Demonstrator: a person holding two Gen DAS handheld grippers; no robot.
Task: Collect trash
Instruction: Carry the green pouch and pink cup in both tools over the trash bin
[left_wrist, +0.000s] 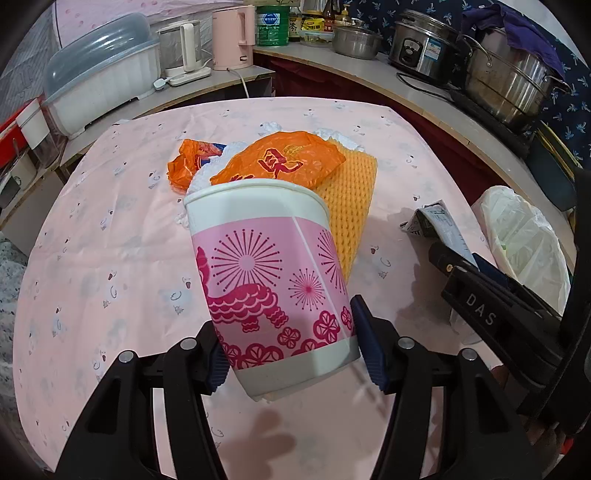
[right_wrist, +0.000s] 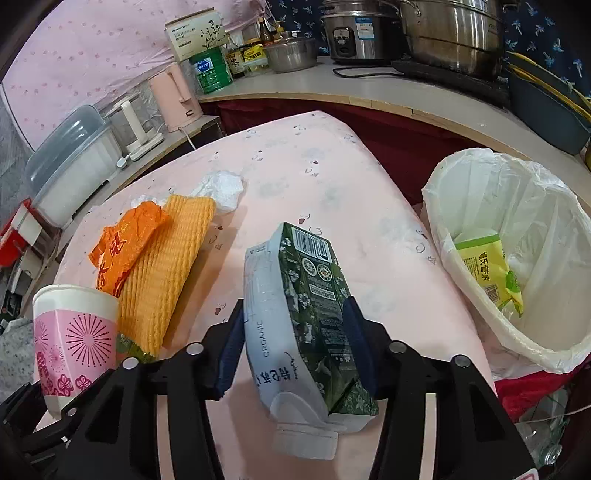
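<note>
My left gripper (left_wrist: 291, 350) is shut on a pink and white paper cup (left_wrist: 273, 273), held tilted above the pink tablecloth; the cup also shows in the right wrist view (right_wrist: 74, 339). My right gripper (right_wrist: 295, 350) is shut on a green and white milk carton (right_wrist: 306, 317), seen in the left wrist view (left_wrist: 436, 225) too. An orange plastic bag (left_wrist: 280, 158) (right_wrist: 125, 240), a yellow foam net (left_wrist: 351, 206) (right_wrist: 166, 266) and crumpled white tissue (right_wrist: 221, 188) lie on the table. A bin lined with a white bag (right_wrist: 517, 258) (left_wrist: 524, 236) stands to the right and holds a yellow-green packet (right_wrist: 487, 269).
The table (left_wrist: 110, 240) is ringed by counters with a pink kettle (left_wrist: 234, 37), a white kettle (left_wrist: 184, 48), a lidded plastic tub (left_wrist: 99, 70), a rice cooker (left_wrist: 424, 44) and steel pots (left_wrist: 509, 74). Red cloth and a clear bottle (right_wrist: 546, 424) lie by the bin.
</note>
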